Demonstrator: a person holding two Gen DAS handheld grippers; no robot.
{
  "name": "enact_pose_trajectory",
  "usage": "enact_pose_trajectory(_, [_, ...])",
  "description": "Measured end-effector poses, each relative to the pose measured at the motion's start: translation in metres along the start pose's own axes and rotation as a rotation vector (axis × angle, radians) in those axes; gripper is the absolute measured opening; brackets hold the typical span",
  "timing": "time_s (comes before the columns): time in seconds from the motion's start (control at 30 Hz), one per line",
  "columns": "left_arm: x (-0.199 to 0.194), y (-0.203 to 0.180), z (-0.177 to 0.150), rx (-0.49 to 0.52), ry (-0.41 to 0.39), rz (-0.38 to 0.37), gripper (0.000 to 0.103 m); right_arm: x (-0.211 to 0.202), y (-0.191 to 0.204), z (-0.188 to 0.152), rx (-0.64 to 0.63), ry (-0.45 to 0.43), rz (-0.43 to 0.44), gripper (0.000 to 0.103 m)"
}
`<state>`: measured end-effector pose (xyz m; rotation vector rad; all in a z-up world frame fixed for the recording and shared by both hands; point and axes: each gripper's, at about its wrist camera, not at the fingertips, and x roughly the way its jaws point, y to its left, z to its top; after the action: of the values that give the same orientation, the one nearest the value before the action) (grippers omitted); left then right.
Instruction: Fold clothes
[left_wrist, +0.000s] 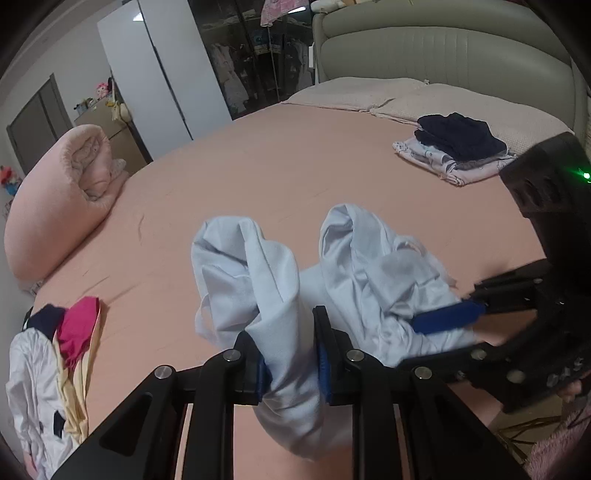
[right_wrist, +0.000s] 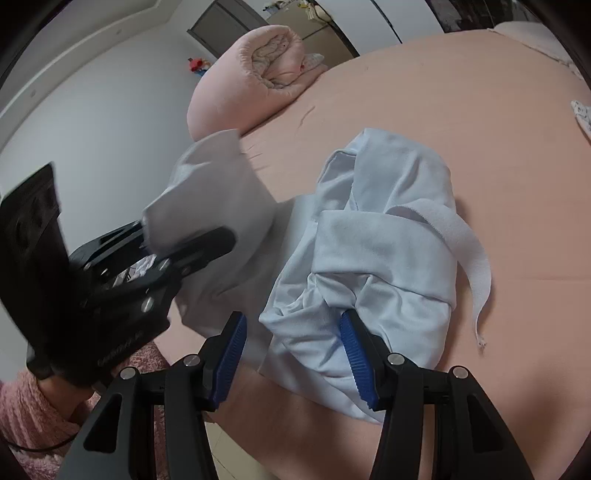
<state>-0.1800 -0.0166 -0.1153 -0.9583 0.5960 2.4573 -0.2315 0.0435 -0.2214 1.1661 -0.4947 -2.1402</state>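
Bed (left_wrist: 295, 166) with pink sheet. On it: rolled pink duvet (left_wrist: 62, 199) at far left edge, two pillows (left_wrist: 406, 98) by headboard, folded stack (left_wrist: 456, 149) with dark top near pillows, crumpled pale blue garment (left_wrist: 369, 266) at near edge, unfolded pile (left_wrist: 55, 369) near left.

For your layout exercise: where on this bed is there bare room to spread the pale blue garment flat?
The bare sheet between the rolled pink quilt and the folded stack is free. It is crowded near the front: the pale blue garment, both grippers, and the unfolded pile.
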Motion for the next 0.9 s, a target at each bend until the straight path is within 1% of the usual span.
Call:
enact_pose_trajectory(0.1, [-0.002, 0.006, 0.006, -0.045, -0.006, -0.022, 0.018, -0.022, -0.008, -0.001, 0.067, -0.046, 0.006, 0.053])
enact_pose_trajectory(0.13, [-0.006, 0.005, 0.002, -0.058, -0.006, -0.026, 0.018, -0.031, -0.01, -0.001, 0.083, -0.071, -0.006, 0.053])
enact_pose_trajectory(0.2, [-0.008, 0.005, -0.002, -0.077, -0.002, -0.041, 0.018, -0.052, -0.014, -0.002, 0.099, -0.132, -0.068, 0.053])
enact_pose_trajectory(0.27, [-0.009, 0.004, -0.006, -0.09, 0.0, -0.051, 0.018, -0.071, -0.013, -0.004, 0.086, -0.178, -0.154, 0.057])
enact_pose_trajectory(0.3, [-0.009, 0.003, -0.005, -0.101, -0.003, -0.061, 0.018, -0.077, -0.01, -0.004, 0.065, -0.187, -0.196, 0.061])
enact_pose_trajectory(0.37, [-0.009, 0.002, -0.004, -0.119, -0.009, -0.079, 0.018, -0.084, -0.002, -0.005, 0.012, -0.196, -0.282, 0.061])
enact_pose_trajectory(0.4, [-0.011, -0.001, 0.0, -0.113, -0.018, -0.085, 0.018, -0.09, 0.002, -0.007, -0.009, -0.227, -0.373, 0.061])
enact_pose_trajectory(0.43, [-0.012, -0.006, 0.004, -0.093, -0.025, -0.094, 0.018, -0.1, 0.004, -0.009, -0.006, -0.279, -0.473, 0.061])
enact_pose_trajectory(0.47, [-0.012, -0.013, 0.01, -0.067, -0.037, -0.103, 0.018, -0.11, 0.002, -0.011, 0.019, -0.33, -0.531, 0.061])
enact_pose_trajectory(0.5, [-0.013, -0.02, 0.016, -0.042, -0.047, -0.115, 0.018, -0.118, -0.003, -0.013, 0.042, -0.351, -0.573, 0.062])
enact_pose_trajectory(0.53, [-0.012, -0.027, 0.022, -0.024, -0.053, -0.139, 0.018, -0.121, -0.012, -0.012, 0.057, -0.341, -0.616, 0.067])
enact_pose_trajectory(0.57, [-0.01, -0.036, 0.028, -0.004, -0.057, -0.161, 0.018, -0.124, -0.02, -0.012, 0.071, -0.33, -0.659, 0.068])
enact_pose_trajectory(0.6, [-0.006, -0.047, 0.034, 0.023, -0.055, -0.176, 0.018, -0.123, -0.032, -0.013, 0.071, -0.278, -0.693, 0.068])
enact_pose_trajectory(0.63, [-0.001, -0.057, 0.039, 0.05, -0.054, -0.19, 0.018, -0.117, -0.046, -0.014, 0.057, -0.181, -0.718, 0.068])
enact_pose_trajectory(0.67, [0.003, -0.068, 0.044, 0.077, -0.05, -0.203, 0.018, -0.116, -0.06, -0.018, 0.066, -0.126, -0.716, 0.068])
enact_pose_trajectory(0.7, [0.008, -0.078, 0.046, 0.104, -0.037, -0.206, 0.017, -0.124, -0.073, -0.024, 0.117, -0.131, -0.678, 0.068])
enact_pose_trajectory(0.77, [0.01, -0.087, 0.045, 0.119, -0.021, -0.184, 0.016, -0.143, -0.094, -0.033, 0.241, -0.164, -0.608, 0.068])
enact_pose_trajectory(0.8, [0.004, -0.082, 0.041, 0.076, -0.032, -0.159, 0.016, -0.151, -0.1, -0.035, 0.281, -0.175, -0.579, 0.068])
enact_pose_trajectory(0.83, [-0.004, -0.073, 0.035, 0.012, -0.045, -0.132, 0.016, -0.158, -0.099, -0.036, 0.285, -0.201, -0.543, 0.068])
enact_pose_trajectory(0.9, [-0.019, -0.05, 0.016, -0.111, -0.057, -0.07, 0.017, -0.168, -0.084, -0.031, 0.199, -0.261, -0.447, 0.068])
